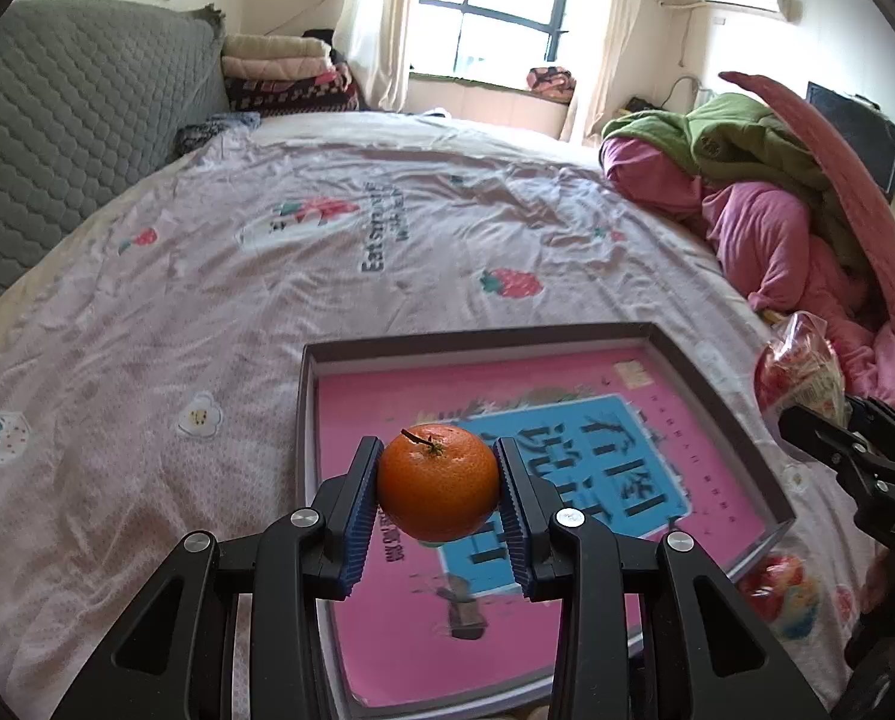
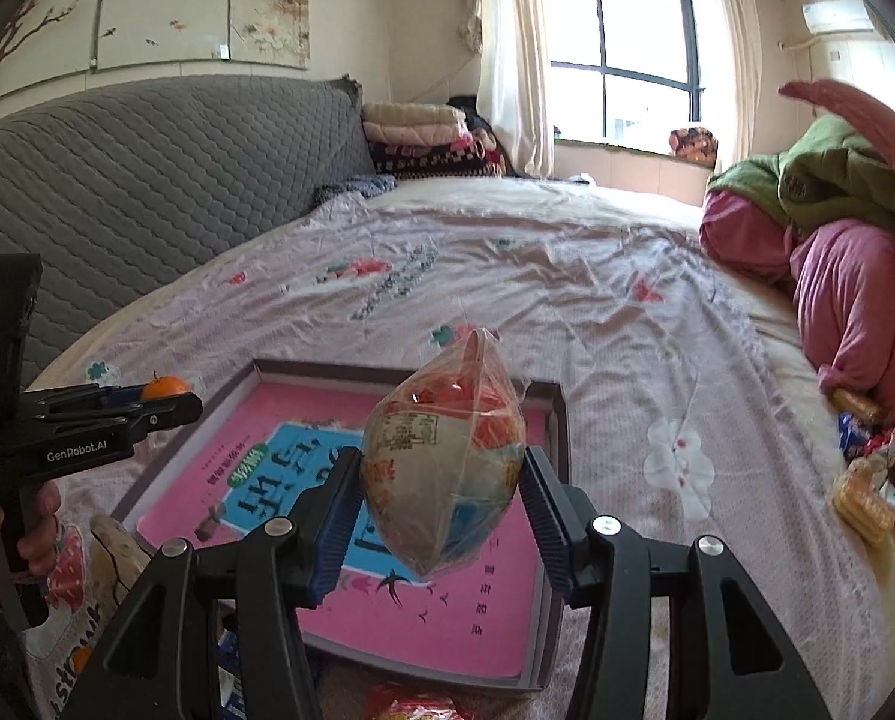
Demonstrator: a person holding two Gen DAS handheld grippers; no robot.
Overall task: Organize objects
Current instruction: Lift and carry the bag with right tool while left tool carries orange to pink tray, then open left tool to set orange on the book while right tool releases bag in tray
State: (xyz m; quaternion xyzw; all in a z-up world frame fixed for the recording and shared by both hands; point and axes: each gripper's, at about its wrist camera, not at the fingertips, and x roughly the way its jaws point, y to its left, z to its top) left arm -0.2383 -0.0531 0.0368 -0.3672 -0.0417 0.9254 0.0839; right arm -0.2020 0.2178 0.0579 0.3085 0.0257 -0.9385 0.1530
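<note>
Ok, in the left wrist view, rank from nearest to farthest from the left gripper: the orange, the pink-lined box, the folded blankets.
1. Orange: clamped in the left gripper.
2. Pink-lined box: just beyond, below.
3. Folded blankets: far end, beside the headboard.

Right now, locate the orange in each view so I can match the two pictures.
Left wrist view: the orange sits low and centre, clamped in the left gripper, over the pink tray.
Right wrist view: the orange is small at the left edge, at the tip of the left gripper.
Shared landmark: the pink tray on the bed.
</note>
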